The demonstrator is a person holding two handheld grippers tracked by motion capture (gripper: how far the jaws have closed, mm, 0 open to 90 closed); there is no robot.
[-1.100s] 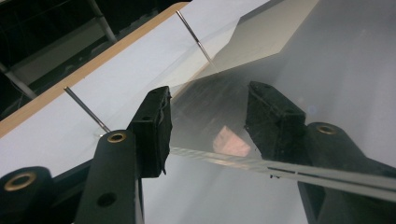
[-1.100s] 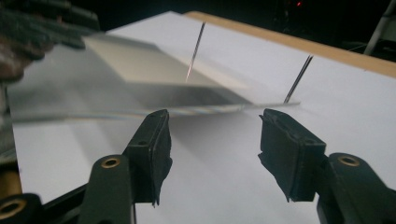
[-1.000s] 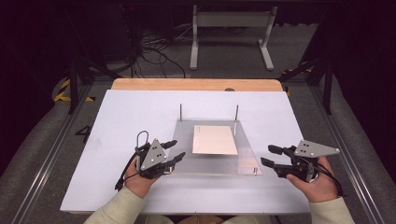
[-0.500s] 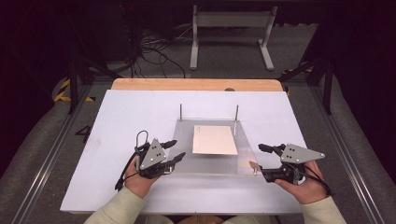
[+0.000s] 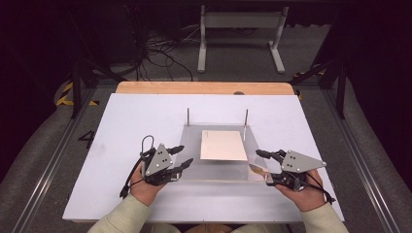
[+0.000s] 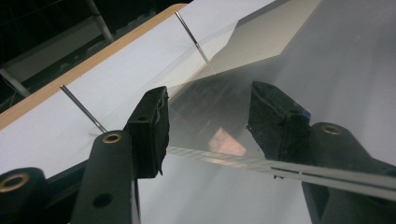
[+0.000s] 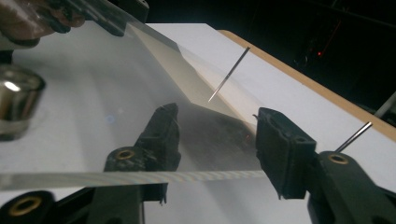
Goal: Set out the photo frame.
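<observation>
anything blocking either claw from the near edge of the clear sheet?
Nothing visible. The left claw sits open at the clear sheet's near-left corner, the right claw open at its near-right corner. In both gripper views the sheet edge crosses between the jaws. The cream card and the two pins lie farther back.

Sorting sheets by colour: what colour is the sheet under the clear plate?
Pale cream sheet, clearest in the high view.

High view overlooks table (image 5: 145, 111); gripper views closely share the clear plate (image 6: 299, 70).

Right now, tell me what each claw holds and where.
Nothing is held: left claw and right claw stand open at the near edge of the clear sheet.
</observation>
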